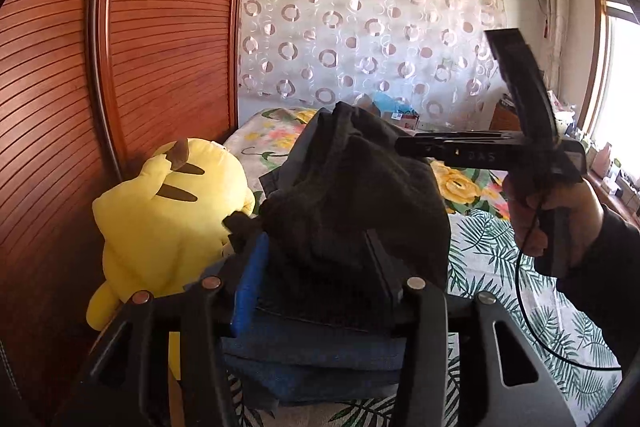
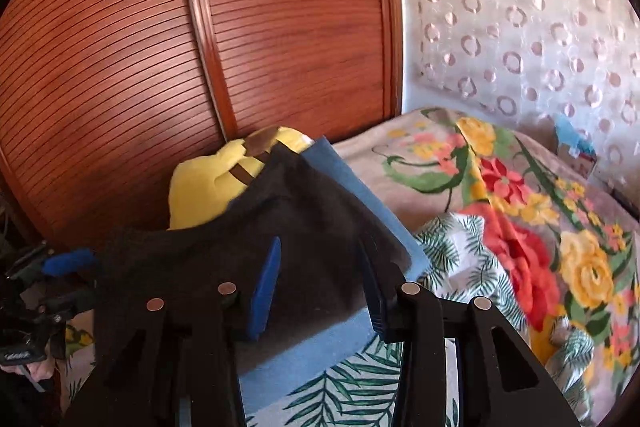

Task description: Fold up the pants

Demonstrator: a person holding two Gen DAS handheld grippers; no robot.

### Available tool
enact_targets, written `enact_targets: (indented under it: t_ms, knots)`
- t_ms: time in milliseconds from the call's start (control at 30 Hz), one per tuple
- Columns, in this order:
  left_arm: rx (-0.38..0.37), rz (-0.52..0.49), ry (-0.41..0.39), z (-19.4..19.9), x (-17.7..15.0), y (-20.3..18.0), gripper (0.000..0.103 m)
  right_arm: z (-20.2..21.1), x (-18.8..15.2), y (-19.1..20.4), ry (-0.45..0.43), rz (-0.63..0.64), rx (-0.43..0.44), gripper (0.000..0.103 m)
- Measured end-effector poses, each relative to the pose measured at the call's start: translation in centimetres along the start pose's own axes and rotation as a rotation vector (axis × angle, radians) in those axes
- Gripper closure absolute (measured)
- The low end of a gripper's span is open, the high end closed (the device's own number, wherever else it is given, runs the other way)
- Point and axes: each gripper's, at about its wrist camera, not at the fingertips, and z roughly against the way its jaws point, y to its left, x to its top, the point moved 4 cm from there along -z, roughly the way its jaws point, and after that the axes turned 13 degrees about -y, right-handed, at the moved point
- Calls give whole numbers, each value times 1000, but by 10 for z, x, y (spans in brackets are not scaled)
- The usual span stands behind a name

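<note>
Dark blue denim pants with black fleece lining (image 1: 352, 211) hung bunched above the leaf-print bedsheet (image 1: 500, 267). The left gripper (image 1: 316, 267) clenched the near fabric; the right gripper (image 2: 320, 283) likewise grasped it. A yellow plush toy (image 1: 168, 219) sat left.

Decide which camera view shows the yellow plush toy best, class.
The left wrist view: the yellow plush toy shows almost whole beside the wardrobe. In the right wrist view, the dark pants hide all but its top.
</note>
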Motion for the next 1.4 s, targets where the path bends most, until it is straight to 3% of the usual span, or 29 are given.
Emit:
enact_targets:
  t_ms: [200, 400, 500, 533, 567, 600, 833, 1133, 1400]
  knots:
    - [34, -16, 69, -17, -14, 7, 54, -21, 5, -6, -8, -20, -53, 62]
    - [36, -11, 77, -15, -17, 8, 54, -16, 0, 1, -28, -15, -65, 62]
    - [32, -33, 71, -8, -14, 1, 54, 7, -5, 8, -51, -24, -82, 62]
    - [26, -42, 66, -4, -12, -3, 48, 19, -7, 11, -59, -27, -83, 62]
    - [19, -45, 64, -2, -12, -5, 28, 29, -8, 14, -68, -26, -87, 62]
    - [5, -44, 55, 3, -11, -9, 22, 40, -10, 18, -79, -25, -94, 62]
    - [-28, -94, 27, 34, -2, -39, 15, 127, -25, 42, -147, -37, -140, 62]
    - [-92, -100, -42, 78, 14, -76, 14, 223, -55, 73, -189, -50, -243, 61]
    - [-166, -145, -73, 102, 18, -111, 14, 282, -75, 107, -230, -75, -346, 52]
